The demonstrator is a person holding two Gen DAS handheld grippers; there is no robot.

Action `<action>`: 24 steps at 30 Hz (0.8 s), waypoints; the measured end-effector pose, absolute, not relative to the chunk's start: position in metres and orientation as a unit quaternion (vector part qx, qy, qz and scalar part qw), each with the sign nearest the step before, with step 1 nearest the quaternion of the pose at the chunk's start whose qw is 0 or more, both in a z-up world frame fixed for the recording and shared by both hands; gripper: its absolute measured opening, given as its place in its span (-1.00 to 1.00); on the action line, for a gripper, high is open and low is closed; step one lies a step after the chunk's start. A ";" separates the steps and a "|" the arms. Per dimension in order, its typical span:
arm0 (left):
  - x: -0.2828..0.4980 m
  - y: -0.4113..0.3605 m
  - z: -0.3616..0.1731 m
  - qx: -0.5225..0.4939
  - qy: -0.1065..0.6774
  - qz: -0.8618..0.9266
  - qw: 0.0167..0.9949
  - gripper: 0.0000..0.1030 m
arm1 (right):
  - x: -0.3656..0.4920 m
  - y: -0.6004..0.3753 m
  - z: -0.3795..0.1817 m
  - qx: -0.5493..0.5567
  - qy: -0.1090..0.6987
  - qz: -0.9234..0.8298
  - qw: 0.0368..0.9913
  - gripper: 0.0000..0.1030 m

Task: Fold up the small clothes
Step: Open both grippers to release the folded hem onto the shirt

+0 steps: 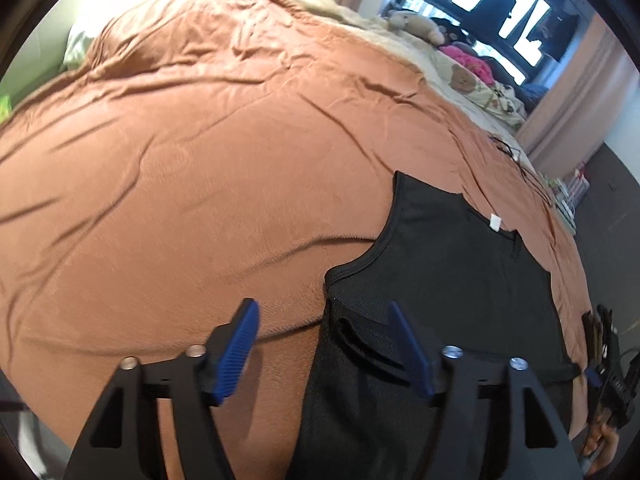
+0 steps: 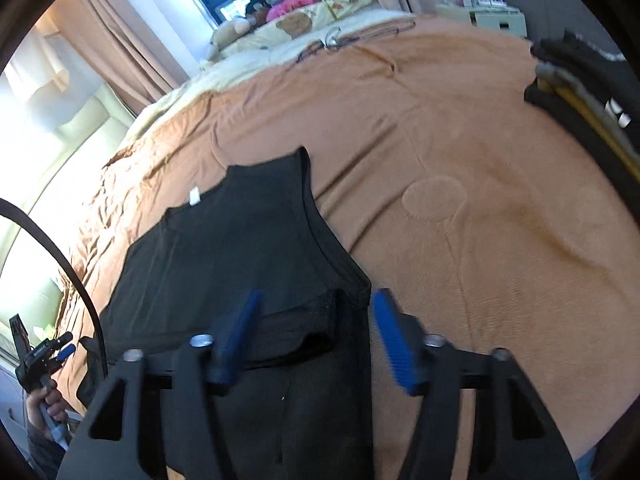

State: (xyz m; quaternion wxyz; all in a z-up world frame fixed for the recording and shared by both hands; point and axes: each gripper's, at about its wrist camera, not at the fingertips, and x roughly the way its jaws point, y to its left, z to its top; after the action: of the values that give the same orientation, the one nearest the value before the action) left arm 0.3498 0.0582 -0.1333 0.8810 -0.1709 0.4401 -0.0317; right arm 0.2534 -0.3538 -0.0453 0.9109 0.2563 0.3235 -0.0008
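Observation:
A black sleeveless top (image 1: pixel 460 272) lies flat on a brown bedspread (image 1: pixel 200 160), its white neck label (image 1: pixel 495 223) facing up and its lower part folded up over the body. My left gripper (image 1: pixel 322 308) stands open above the top's left edge at the fold, one finger over the bedspread and one over the fabric. In the right wrist view, my right gripper (image 2: pixel 319 294) is open above the right edge of the top (image 2: pixel 240 248) at the fold. Neither pair of pads presses on the cloth. Each view shows the other gripper, hand-held, at its side edge.
A pile of dark clothes (image 2: pixel 580 92) sits on the bedspread (image 2: pixel 480 200) to the right. Hangers (image 2: pixel 352 40) lie farther up the bed, with plush toys and a patterned pillow (image 1: pixel 464 76) beyond. Curtains and a window stand behind; a white unit (image 2: pixel 496 20) is beside the bed.

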 end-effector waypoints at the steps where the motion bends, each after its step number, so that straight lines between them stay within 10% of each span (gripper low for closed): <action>1: 0.349 0.057 -0.131 -0.164 0.440 -0.034 0.882 0.49 | 0.250 -0.353 -0.044 0.253 0.323 0.002 0.912 0.16; 24: 0.343 0.018 -0.164 0.045 0.507 -0.058 0.859 0.42 | 0.253 -0.307 -0.048 0.064 0.421 -0.008 0.905 0.38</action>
State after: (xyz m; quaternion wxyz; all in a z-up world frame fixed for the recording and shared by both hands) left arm 0.3427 0.0176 -0.1639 0.8589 0.0447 0.5069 -0.0582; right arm 0.2529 -0.3066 -0.0478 0.9048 0.0644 0.4208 -0.0076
